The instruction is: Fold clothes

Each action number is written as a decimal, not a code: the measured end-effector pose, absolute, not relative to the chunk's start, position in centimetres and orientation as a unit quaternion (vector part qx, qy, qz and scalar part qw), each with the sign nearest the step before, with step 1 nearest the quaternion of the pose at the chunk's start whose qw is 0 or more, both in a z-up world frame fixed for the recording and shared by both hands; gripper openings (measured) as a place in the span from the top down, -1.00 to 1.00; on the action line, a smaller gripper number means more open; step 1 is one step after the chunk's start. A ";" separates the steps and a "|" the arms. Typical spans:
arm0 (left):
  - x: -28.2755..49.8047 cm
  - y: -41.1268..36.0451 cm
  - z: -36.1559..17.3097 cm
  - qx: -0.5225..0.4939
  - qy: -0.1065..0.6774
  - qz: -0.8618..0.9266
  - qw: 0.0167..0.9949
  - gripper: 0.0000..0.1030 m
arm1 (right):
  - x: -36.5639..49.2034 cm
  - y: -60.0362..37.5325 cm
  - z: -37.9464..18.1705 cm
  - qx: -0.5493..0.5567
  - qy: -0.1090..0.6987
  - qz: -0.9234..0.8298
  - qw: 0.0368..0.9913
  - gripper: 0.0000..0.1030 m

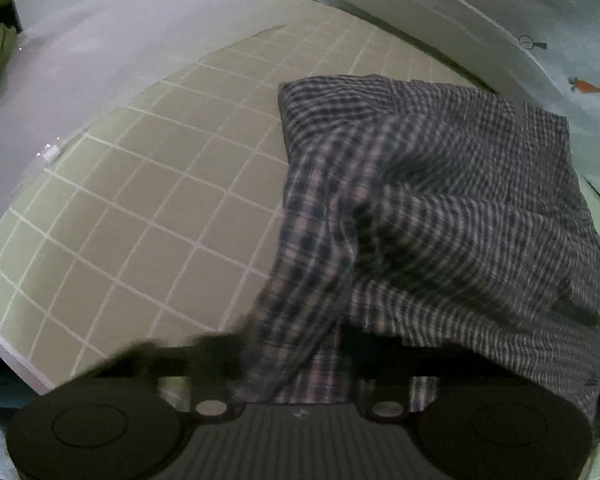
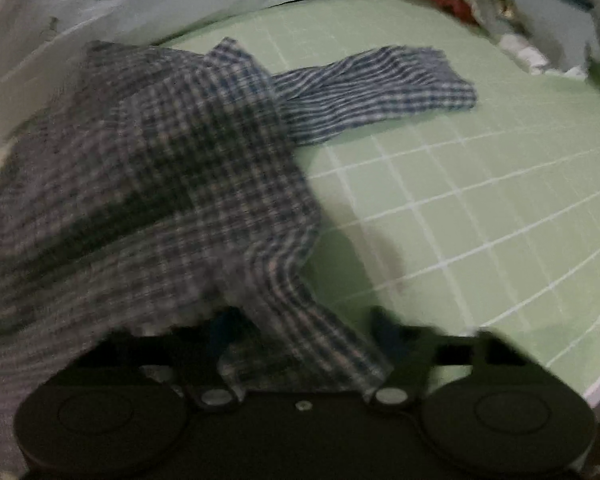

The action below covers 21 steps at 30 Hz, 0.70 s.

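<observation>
Left wrist view: my left gripper (image 1: 296, 360) is pinched on a bunched edge of the checked shirt (image 1: 440, 208), cloth draping over the right finger. Right gripper (image 2: 300, 344) is buried under the same shirt; whether it grips, I cannot tell. Shirt hangs lifted over the green grid mat (image 2: 480, 200), one sleeve (image 2: 380, 88) lying flat on it. Pale carrot-print fabric (image 1: 500, 12) lies behind.

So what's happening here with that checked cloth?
A person is folding clothes with a handheld tool in each hand. Both the left tool and the right tool have the same plaid shirt draped over their fingers and appear to be lifting it above a green grid mat. One sleeve trails flat on the mat. The pictures are blurred, so the grips are unclear.
</observation>
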<state>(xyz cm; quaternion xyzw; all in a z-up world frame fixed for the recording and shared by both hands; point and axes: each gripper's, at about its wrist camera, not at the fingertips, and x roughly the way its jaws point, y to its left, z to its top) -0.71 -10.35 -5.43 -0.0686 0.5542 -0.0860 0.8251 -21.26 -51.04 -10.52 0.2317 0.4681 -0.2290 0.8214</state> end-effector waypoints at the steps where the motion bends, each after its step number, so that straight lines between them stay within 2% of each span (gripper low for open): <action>1: -0.8 -10.3 -5.2 -0.069 0.553 -0.087 0.826 0.81 | -21.5 -51.1 -10.3 0.243 0.465 -0.216 0.824 0.95; 5: -1.4 -7.7 -2.9 -0.118 0.539 -0.065 0.832 0.85 | -24.0 -52.0 -7.5 0.308 0.421 -0.203 0.829 0.95; 7: -1.4 -7.1 -3.0 -0.110 0.543 -0.024 0.832 0.88 | -24.9 -52.6 -7.1 0.337 0.412 -0.211 0.820 0.95; 10: -1.3 -8.4 -4.5 -0.064 0.567 -0.003 0.821 0.77 | -24.3 -52.5 -8.6 0.305 0.458 -0.212 0.808 0.91; 11: -1.2 -8.9 -4.9 -0.053 0.574 -0.001 0.817 0.65 | -24.0 -52.5 -9.1 0.302 0.465 -0.214 0.804 0.87; 12: -1.2 -9.4 -4.7 -0.052 0.571 -0.002 0.819 0.50 | -23.8 -52.5 -9.3 0.300 0.469 -0.216 0.802 0.77; 13: -1.2 -9.9 -4.1 -0.055 0.562 -0.006 0.826 0.11 | -23.7 -52.7 -9.2 0.304 0.459 -0.219 0.806 0.32; 14: -1.2 -10.3 -3.6 -0.059 0.550 -0.006 0.833 -0.28 | -23.6 -52.9 -8.8 0.306 0.445 -0.225 0.811 0.06; 15: -1.2 -10.7 -2.9 -0.062 0.536 -0.004 0.842 -0.43 | -23.4 -53.2 -8.3 0.303 0.430 -0.234 0.818 -0.38; 16: -1.0 -11.1 -2.3 -0.061 0.522 -0.001 0.850 -0.56 | -23.2 -53.6 -7.9 0.299 0.415 -0.243 0.824 -0.56; 18: -0.4 -11.9 -1.1 -0.057 0.502 0.003 0.863 -0.60 | -22.3 -54.9 -7.6 0.289 0.399 -0.260 0.831 -0.66; 20: 0.4 -13.1 -0.6 -0.055 0.491 -0.001 0.869 -0.85 | -21.3 -56.6 -7.7 0.277 0.390 -0.275 0.834 -0.86; 21: 0.7 -13.8 -0.5 -0.055 0.489 -0.006 0.870 -0.88 | -20.7 -57.4 -7.8 0.270 0.386 -0.283 0.835 -0.96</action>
